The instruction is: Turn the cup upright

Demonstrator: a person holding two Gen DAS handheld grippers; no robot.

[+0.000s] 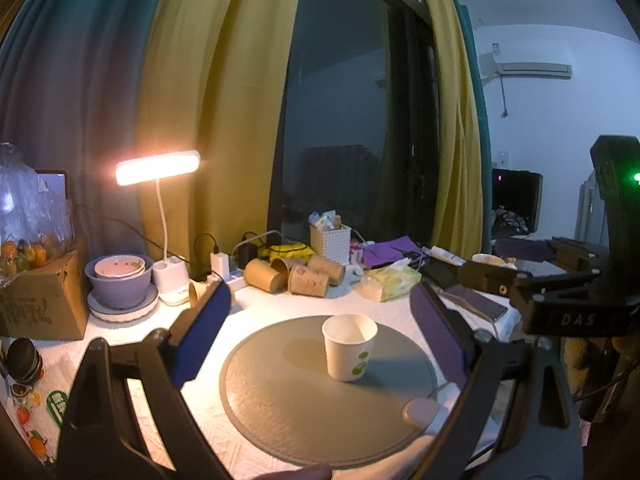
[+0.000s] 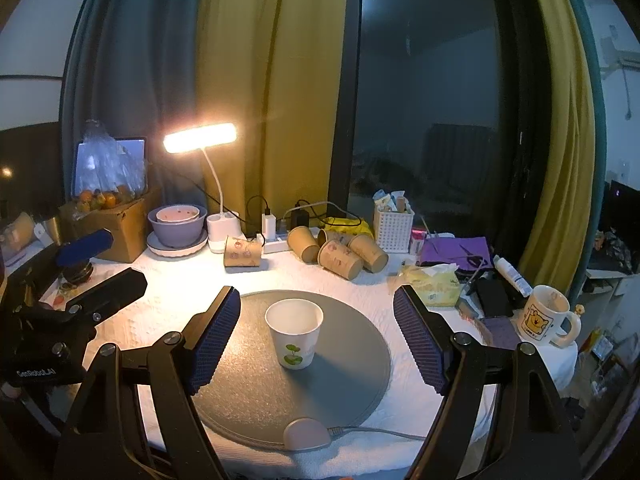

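Note:
A white paper cup [image 1: 350, 347] with a green leaf print stands upright, mouth up, on a round grey mat [image 1: 280, 408]. It also shows in the right wrist view [image 2: 294, 332] on the same mat [image 2: 352, 368]. My left gripper [image 1: 320, 320] is open and empty, its blue pads wide apart on either side of the cup, a little short of it. My right gripper [image 2: 317, 312] is open and empty, its pads also either side of the cup without touching it. The right gripper shows at the right edge of the left wrist view [image 1: 560, 292].
Several brown paper cups [image 2: 340, 254] lie on their sides at the back. A lit desk lamp [image 2: 200, 140], stacked bowls [image 2: 178, 224], a power strip, a white basket [image 2: 394, 220], a tissue pack [image 2: 432, 280] and a cartoon mug [image 2: 544, 316] ring the mat. A cable controller [image 2: 306, 434] sits at the mat's front edge.

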